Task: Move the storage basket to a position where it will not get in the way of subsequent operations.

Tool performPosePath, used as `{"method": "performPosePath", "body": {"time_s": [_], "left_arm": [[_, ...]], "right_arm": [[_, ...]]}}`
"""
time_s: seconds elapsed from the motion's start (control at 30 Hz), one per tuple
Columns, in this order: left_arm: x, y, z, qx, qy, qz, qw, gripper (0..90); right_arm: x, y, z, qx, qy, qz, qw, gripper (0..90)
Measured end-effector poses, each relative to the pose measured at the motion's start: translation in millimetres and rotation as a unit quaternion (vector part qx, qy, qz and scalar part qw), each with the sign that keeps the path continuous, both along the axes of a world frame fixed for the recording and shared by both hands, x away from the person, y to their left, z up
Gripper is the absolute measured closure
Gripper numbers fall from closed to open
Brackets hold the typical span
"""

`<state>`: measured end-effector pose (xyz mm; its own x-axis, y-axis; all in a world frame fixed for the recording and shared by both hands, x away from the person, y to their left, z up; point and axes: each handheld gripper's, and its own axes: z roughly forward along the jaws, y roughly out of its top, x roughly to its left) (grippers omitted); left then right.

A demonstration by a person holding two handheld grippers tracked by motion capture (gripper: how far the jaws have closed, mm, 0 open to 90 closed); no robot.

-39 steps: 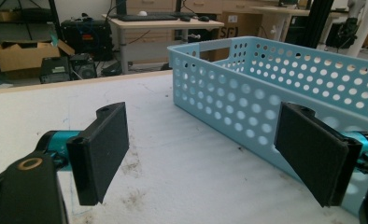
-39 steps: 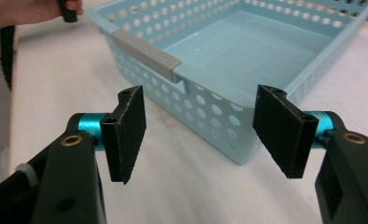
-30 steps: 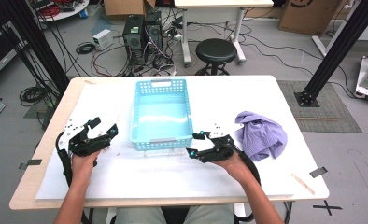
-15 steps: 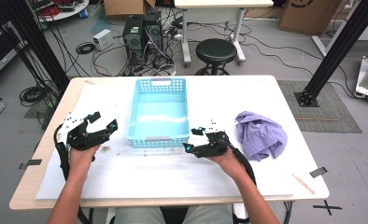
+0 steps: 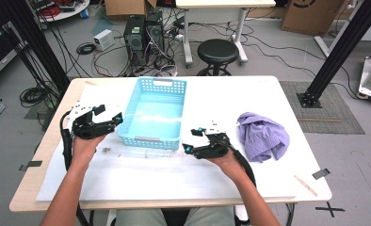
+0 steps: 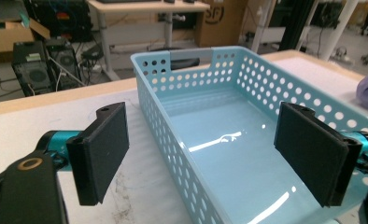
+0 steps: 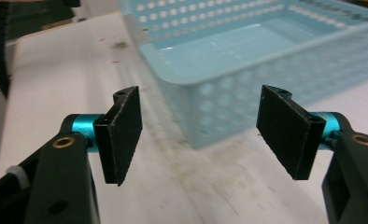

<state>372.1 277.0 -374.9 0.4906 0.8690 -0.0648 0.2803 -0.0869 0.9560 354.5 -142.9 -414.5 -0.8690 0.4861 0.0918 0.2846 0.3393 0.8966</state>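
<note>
- Nearest the person, the right gripper (image 5: pixel 196 143) hovers just off the near right corner of the basket (image 5: pixel 151 140), its jaws wide apart, with nothing between them.
- Those jaws have just been opening further; in the right gripper view the pads (image 7: pixel 122 135) frame the basket's (image 7: pixel 229 112) near wall from short of it, touching nothing.
- My read: the step in hand is taking hold of the basket, and the right side still has to close the gap to the wall.
- Best done by sliding one jaw inside the wall and one outside, then squeezing on the solid rim rather than the holed part.
- On the basket's left side the left gripper (image 5: pixel 109 117) sits just beside the long wall, jaws apart and empty.
- In the left gripper view that long wall (image 6: pixel 163 135) runs up between the two pads (image 6: pixel 100 151), with one outside and one over the basket floor, so this hand looks well lined up already.
- Bring it down straight so the wall stays centred; a skewed bite could tip the light plastic.
- The basket lies empty on the table (image 5: pixel 221 183), near its middle.
- To the right of the basket, well apart, a purple cloth (image 5: pixel 262 136) lies crumpled, likely what goes in later.
</note>
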Motion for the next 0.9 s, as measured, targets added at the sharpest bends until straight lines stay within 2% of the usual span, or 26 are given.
{"method": "performPosePath", "body": {"time_s": [0.13,0.2,0.4,0.53,0.6,0.73,0.83,0.9], "left_arm": [[13.1,-8.8,-1.6,0.019,0.023,0.005,0.9995,17.9],[19.1,-13.4,-4.2,0.028,0.036,0.011,0.9989,19.5],[29.4,-26.4,-15.7,0.068,0.074,0.029,0.9945,38.1],[32.8,-29.8,-23.4,0.085,0.097,0.043,0.9907,50.7],[34.1,-30.0,-24.5,0.081,0.105,0.045,0.9902,55.3],[32.9,-33.0,-22.1,0.099,0.105,0.046,0.9884,70.5],[31.6,-32.7,-21.2,0.098,0.113,0.05,0.9874,72.2],[28.7,-34.1,-19.6,0.102,0.118,0.06,0.9859,73.4]], "right_arm": [[-2.3,-31.0,2.5,-0.002,-0.01,-0.046,0.9989,29.1],[-3.4,-42.6,3.6,-0.004,-0.015,-0.059,0.9981,28.6],[-7.5,-71.4,3.5,0.0,-0.022,-0.097,0.9951,28.0],[-7.9,-77.8,0.7,0.002,-0.02,-0.103,0.9945,27.9],[-8.4,-78.2,0.3,-0.002,-0.022,-0.104,0.9943,27.8],[-8.6,-77.6,0.3,-0.003,-0.024,-0.106,0.9941,27.8],[-8.5,-76.8,-0.1,-0.004,-0.025,-0.104,0.9942,27.8],[-8.4,-76.4,-0.3,-0.005,-0.025,-0.106,0.9941,27.8]]}}
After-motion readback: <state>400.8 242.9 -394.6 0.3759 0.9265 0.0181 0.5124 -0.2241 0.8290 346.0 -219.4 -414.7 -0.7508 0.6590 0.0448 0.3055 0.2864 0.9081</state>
